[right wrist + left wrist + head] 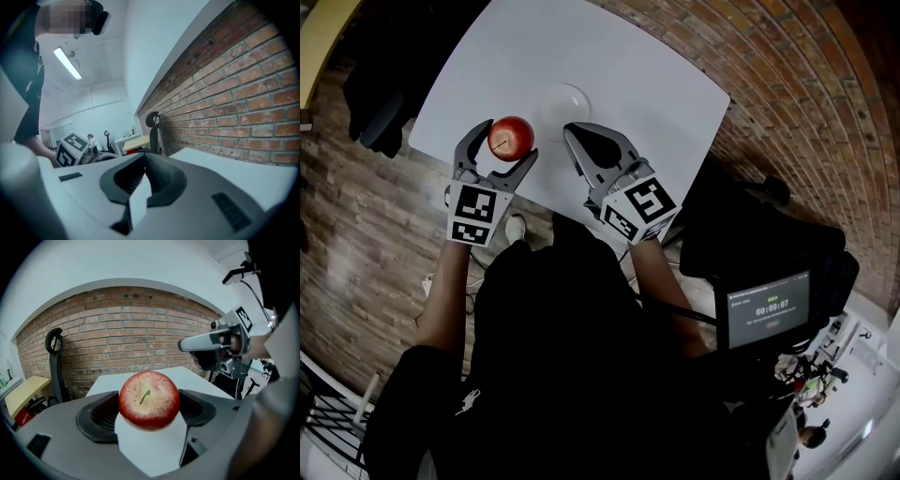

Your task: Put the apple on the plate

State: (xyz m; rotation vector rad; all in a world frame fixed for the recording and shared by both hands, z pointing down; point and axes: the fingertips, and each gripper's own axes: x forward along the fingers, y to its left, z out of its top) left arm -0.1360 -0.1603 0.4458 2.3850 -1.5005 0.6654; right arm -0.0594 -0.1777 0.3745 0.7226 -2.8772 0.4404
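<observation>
Red-skinned and round, with a short brown stem, the apple (511, 137) sits between the jaws of the left gripper (507, 141), whose dark ribbed pads (99, 414) press against its two flanks; the left gripper view shows the fruit wedged there with the white tabletop below it, so the grasp looks made and the apple seems carried rather than resting. The right gripper (574, 134) hangs just beside it with its jaws brought together at the tips and nothing between them, taking no part in the hold. On the white rectangular table (619, 56), the small white round plate (563, 101) lies bare, a little farther from the person than both grippers and nearer the right one. The apple is near the plate's rim but not over it. By that reading, the pickup is done, and what remains is the short carry across to the plate, setting the apple down on it, and letting the jaws part without the fruit rolling off.
</observation>
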